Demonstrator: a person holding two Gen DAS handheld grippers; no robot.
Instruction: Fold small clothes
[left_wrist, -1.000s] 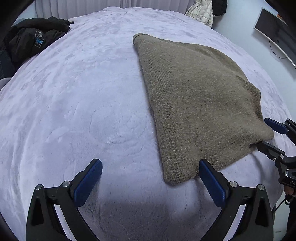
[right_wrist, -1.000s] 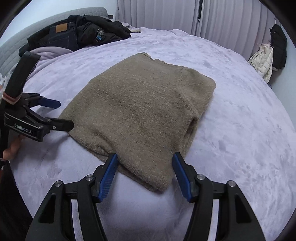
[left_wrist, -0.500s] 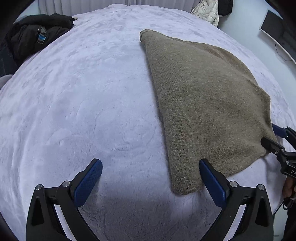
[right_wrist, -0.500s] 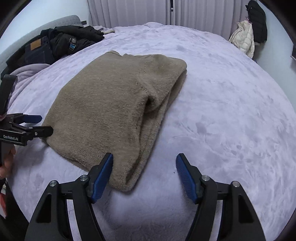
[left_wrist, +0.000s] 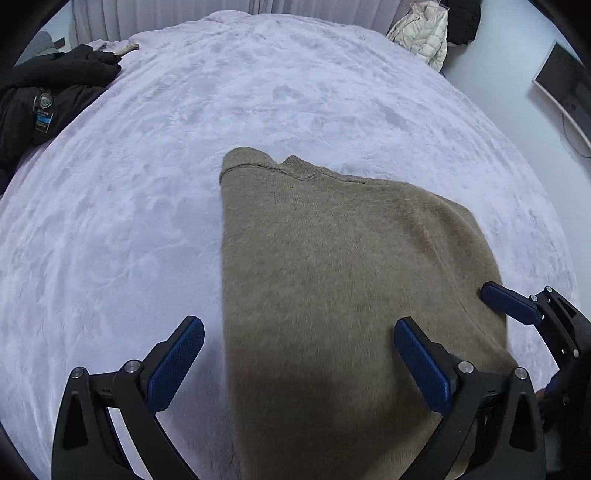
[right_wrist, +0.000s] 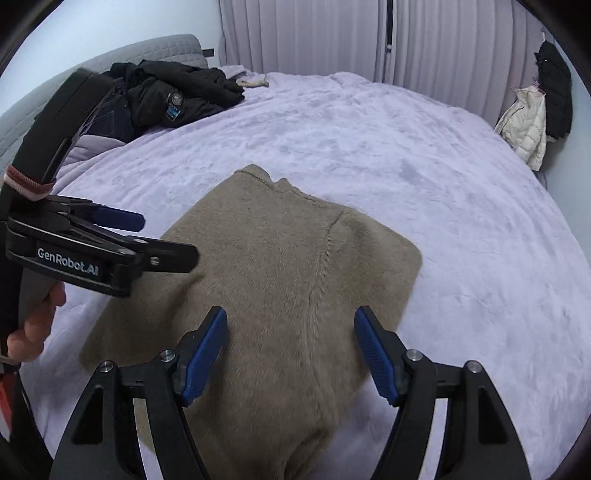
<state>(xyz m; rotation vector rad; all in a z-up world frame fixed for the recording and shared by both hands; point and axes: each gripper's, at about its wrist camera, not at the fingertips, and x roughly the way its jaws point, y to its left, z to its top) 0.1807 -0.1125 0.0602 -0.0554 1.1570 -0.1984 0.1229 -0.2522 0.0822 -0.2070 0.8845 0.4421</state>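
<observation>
You work over a wide bed covered with a pale lilac plush blanket, and its surface shows soft marks and wrinkles. Grey curtains hang behind the far edge of the bed. At the far left corner lies a heap of dark clothes against a grey padded headboard. A white jacket and a black one hang by the wall at the far right corner, and in the left wrist view you see a monitor on the wall to the right.

The sweater, olive-brown and folded, lies on the near part of the bed, with its collar end pointing toward the far edge. One long side is a straight fold; the other side is thicker and rounded.

Your left hand-held gripper stands with the fingers well apart above the sweater's left side, one pad over the blanket and the other over the knit, and nothing is pinched. Your right hand-held gripper has just been opening its fingers; they stand apart over the near end of the sweater, and I cannot tell if the pads touch the knit.

The blanket is open to the left, to the right and beyond the sweater up to the far edge. The two hand-held grippers are near each other at the near edge.
</observation>
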